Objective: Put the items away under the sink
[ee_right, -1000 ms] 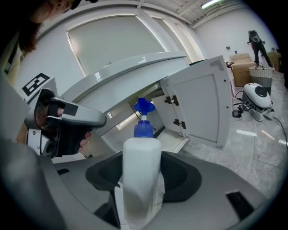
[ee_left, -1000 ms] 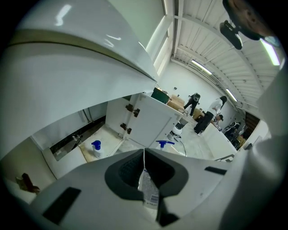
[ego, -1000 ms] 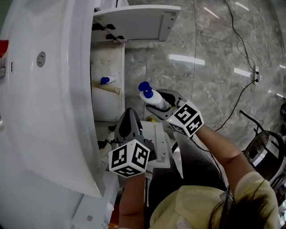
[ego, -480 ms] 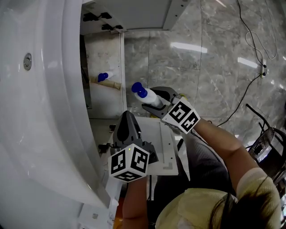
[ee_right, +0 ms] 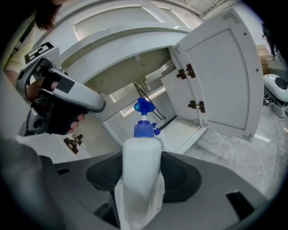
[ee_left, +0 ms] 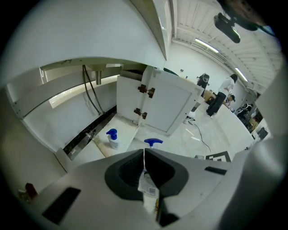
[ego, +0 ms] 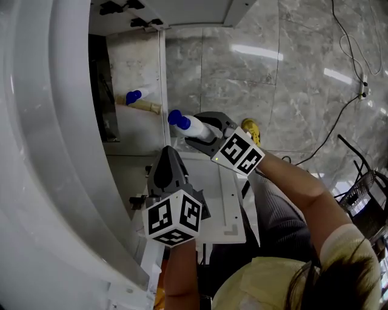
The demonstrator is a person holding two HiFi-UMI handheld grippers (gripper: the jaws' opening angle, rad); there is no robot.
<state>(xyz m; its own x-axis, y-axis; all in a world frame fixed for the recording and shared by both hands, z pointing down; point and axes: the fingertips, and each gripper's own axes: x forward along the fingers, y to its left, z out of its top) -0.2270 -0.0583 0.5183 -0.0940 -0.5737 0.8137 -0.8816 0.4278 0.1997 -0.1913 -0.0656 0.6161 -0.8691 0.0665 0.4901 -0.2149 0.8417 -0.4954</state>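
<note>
step in hand, carrying in: right tongs (ego: pixel 203 134) clamped on white pump bottle (ego: pixel 185 124) just outside open under-sink cabinet (ego: pixel 136 60), second blue-capped bottle (ego: pixel 134 96) already inside; left tongs (ee_left: pixel 145 155) pinched onto small white labelled item (ee_left: pixel 147 191); next, probably reach in, stand upright, release.

You have two grippers, left gripper (ee_left: pixel 145 155) and right gripper (ee_right: pixel 141 173); two blue-capped bottles, held bottle (ego: pixel 191 126) and cabinet bottle (ego: pixel 138 95); one thin labelled item (ee_left: pixel 148 191); two open doors, far door (ego: pixel 182 9) and near door (ego: pixel 221 194).
</note>
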